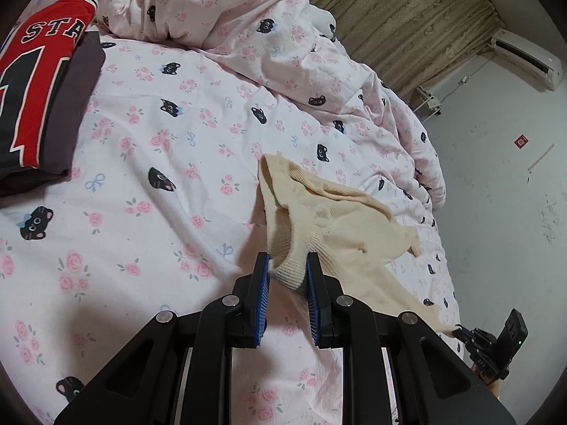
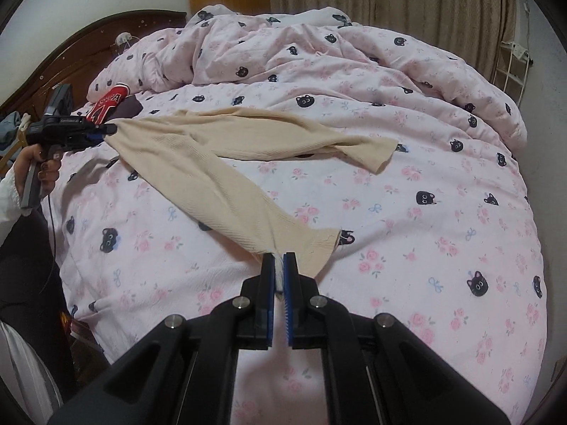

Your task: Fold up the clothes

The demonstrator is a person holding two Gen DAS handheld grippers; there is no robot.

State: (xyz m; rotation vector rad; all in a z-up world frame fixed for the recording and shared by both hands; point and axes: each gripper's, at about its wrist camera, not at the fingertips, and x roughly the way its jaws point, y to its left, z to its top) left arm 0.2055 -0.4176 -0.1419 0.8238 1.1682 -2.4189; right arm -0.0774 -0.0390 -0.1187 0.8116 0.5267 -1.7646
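1. The left gripper (image 1: 287, 272) is clenched on a bunched ribbed edge of the cream ribbed-knit top (image 1: 340, 219), blue pads pressing both sides.
2. The right gripper (image 2: 280, 272) is clamped tight on the near hem of the same top (image 2: 219, 163).
3. Between the two claws the top hangs stretched and partly lifted over the pink flowered bed sheet with black cat faces (image 2: 407, 212); one sleeve trails to the right, still unfolded.
4. At the far left lies a folded red-and-black lettered jersey (image 1: 35, 88) on a dark grey folded garment (image 1: 76, 106), apparently finished.
5. Judging by this, the cream top is only being spread; all its folds remain.
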